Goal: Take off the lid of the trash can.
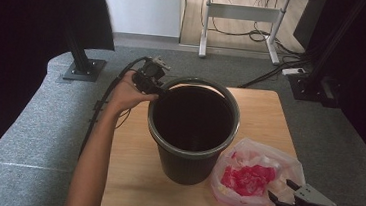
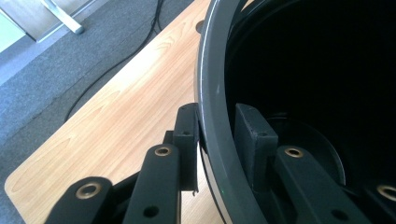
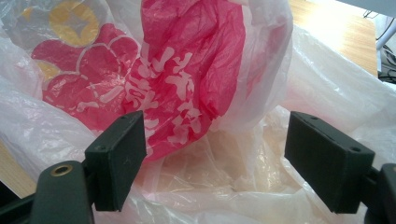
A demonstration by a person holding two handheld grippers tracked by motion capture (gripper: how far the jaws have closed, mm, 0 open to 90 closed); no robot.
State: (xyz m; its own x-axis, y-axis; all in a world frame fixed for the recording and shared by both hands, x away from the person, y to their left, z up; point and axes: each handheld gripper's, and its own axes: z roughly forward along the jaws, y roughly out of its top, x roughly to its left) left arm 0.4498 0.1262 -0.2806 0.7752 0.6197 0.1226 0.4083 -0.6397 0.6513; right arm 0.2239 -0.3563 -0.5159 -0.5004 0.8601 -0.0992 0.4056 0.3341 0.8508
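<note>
Thin red-printed translucent plastic bag (image 1: pixel 254 179): judged light, limp, slippery; to be pinched at gathered folds. Right gripper (image 1: pixel 283 191) spread wide beside it; left gripper (image 1: pixel 161 92) clamped on dark round plastic bin (image 1: pixel 190 149) rim.

Plastic bag (image 3: pixel 177 79): white characters printed on its red panel, creased and not legible; beside them a red flower motif with yellow discs. Black bucket (image 1: pixel 192 129), wooden table (image 1: pixel 130 168): no lettering, label, brand or number readable.
</note>
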